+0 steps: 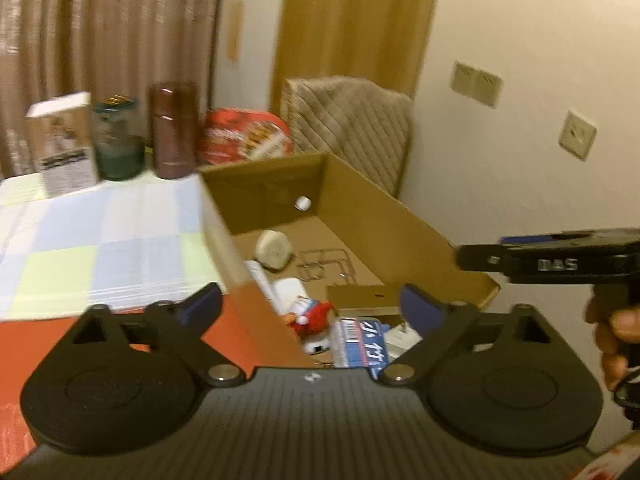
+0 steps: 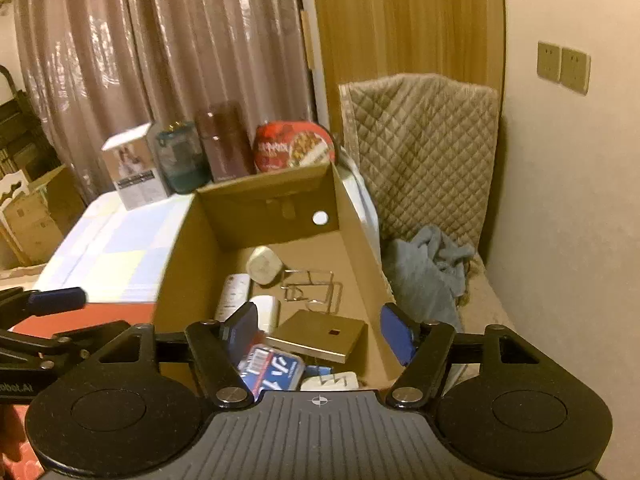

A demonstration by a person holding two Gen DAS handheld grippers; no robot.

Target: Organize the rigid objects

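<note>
Both held above the near end of the cardboard box on the counter: left gripper spread wide, empty; right gripper likewise apart, gripping nothing. Inside the box, blue packet, flat brown box, wire rack, red toy.

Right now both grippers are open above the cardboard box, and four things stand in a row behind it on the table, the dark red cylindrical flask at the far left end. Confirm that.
Not quite. The dark red cylindrical flask stands third from the left; the white carton holds the far left end, as the right wrist view shows. The rest holds: both the left gripper and right gripper are open above the brown cardboard box.
</note>
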